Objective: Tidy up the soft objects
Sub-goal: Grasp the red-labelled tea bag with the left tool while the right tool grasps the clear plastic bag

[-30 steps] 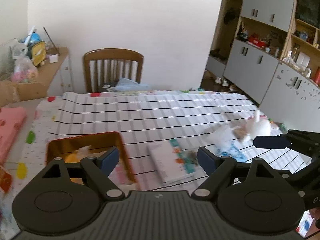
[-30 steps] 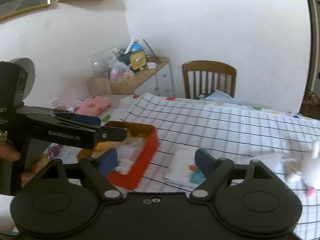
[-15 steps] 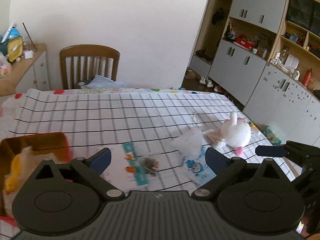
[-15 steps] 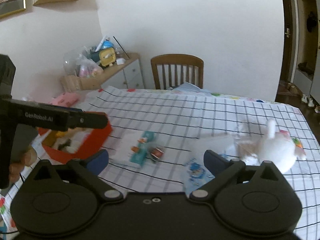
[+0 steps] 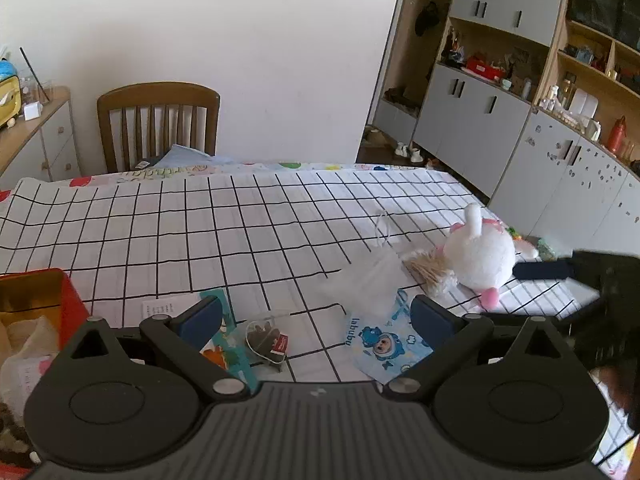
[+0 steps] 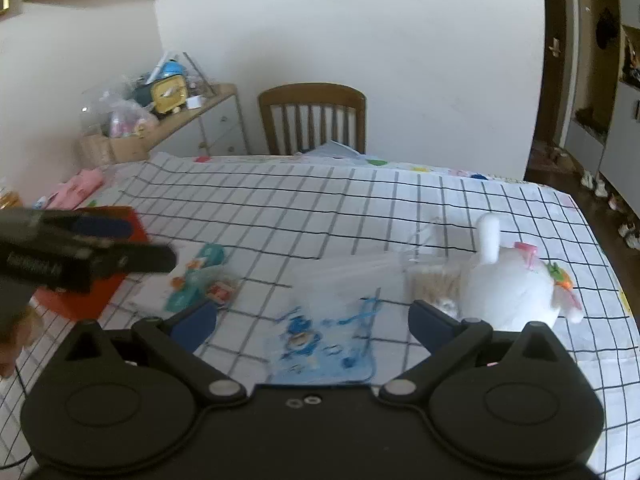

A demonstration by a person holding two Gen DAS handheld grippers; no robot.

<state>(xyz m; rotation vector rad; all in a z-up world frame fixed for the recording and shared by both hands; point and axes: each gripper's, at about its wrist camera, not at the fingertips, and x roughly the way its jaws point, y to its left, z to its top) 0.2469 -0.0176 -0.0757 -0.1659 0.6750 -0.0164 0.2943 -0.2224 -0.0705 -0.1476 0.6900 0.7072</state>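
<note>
Beyond the white plush rabbit (image 5: pixel 478 254), toward the chair (image 5: pixel 158 124), the counter (image 5: pixel 240 216) lies bare. Beside the rabbit, a clear bag (image 5: pixel 370 286), cotton swabs (image 5: pixel 426 270) and blue packet (image 5: pixel 386 342) crowd the near approach.

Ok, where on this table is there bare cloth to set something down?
The whole far half of the checked tablecloth, toward the wooden chair, is bare. It is crowded near the camera: the red box on the left, the teal card and blue wipes pack in the middle, and the white plush rabbit on the right.
</note>
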